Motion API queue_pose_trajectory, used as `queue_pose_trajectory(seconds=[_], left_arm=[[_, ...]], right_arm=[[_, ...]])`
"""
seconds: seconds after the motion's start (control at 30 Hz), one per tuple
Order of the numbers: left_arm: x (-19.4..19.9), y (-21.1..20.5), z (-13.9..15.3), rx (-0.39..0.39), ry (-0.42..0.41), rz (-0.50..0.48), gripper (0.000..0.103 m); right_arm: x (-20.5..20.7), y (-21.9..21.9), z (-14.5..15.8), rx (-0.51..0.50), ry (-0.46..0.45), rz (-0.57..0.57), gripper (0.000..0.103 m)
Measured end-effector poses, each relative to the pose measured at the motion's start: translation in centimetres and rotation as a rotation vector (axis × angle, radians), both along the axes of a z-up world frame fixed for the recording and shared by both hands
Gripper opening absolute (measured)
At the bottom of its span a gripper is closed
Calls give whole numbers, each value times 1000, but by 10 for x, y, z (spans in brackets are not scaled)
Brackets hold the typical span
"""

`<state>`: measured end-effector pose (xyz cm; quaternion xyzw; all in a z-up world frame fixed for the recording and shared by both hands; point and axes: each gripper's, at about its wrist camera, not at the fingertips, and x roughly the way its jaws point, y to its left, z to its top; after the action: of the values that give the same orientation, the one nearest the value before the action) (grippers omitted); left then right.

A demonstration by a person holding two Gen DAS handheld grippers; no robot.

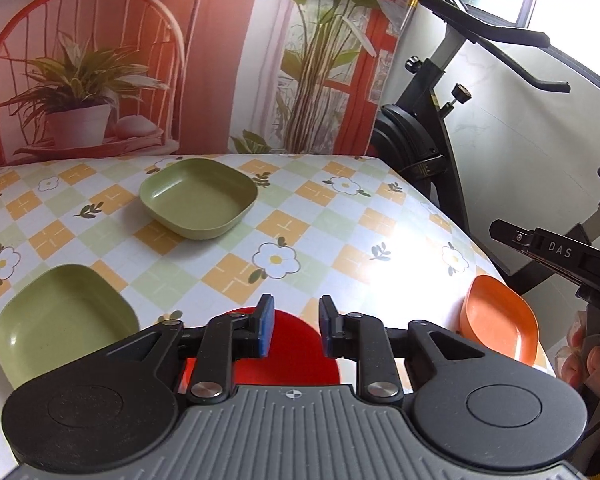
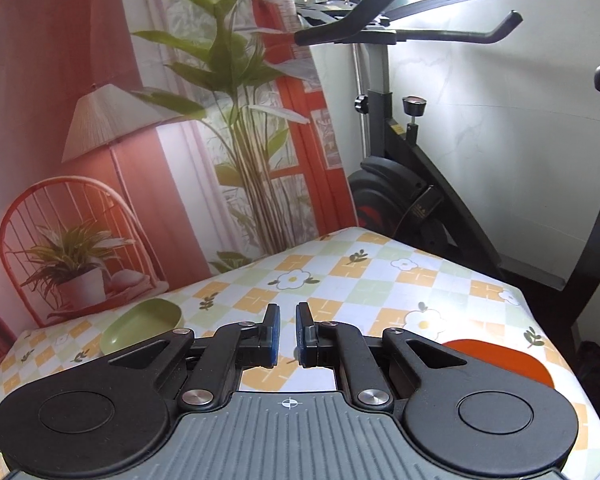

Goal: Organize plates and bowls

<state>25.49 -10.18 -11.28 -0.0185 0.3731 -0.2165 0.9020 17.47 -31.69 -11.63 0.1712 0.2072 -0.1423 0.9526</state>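
My left gripper (image 1: pixel 297 320) hovers open over a round red plate (image 1: pixel 296 356), with nothing between its blue pads. One green square bowl (image 1: pixel 198 200) sits far left of centre on the flowered tablecloth, and a second green bowl (image 1: pixel 60 320) lies near left. An orange square bowl (image 1: pixel 496 320) rests by the table's right edge. My right gripper (image 2: pixel 288 332) hangs above the cloth with its pads almost together and empty; one of its fingers (image 1: pixel 516 238) shows at the right of the left wrist view. The right wrist view shows a green bowl (image 2: pixel 140 324) and an orange-red dish (image 2: pixel 500 354), partly hidden by the gripper body.
An exercise bike (image 2: pixel 412 184) stands just beyond the table's far right corner. A printed backdrop (image 1: pixel 140 60) rises along the table's far edge. The table's right edge (image 2: pixel 540 320) drops off close to the orange dish. A person's hand (image 1: pixel 580 360) holds the right gripper.
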Motion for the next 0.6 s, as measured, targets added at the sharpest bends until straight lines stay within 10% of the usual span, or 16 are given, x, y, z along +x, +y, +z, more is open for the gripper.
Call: queue_pose_trajectory(seconds=[0.6], left_arm=[[16, -132, -35, 7, 69, -237, 35]], right_arm=[[-48, -108, -42, -21, 62, -254, 9]])
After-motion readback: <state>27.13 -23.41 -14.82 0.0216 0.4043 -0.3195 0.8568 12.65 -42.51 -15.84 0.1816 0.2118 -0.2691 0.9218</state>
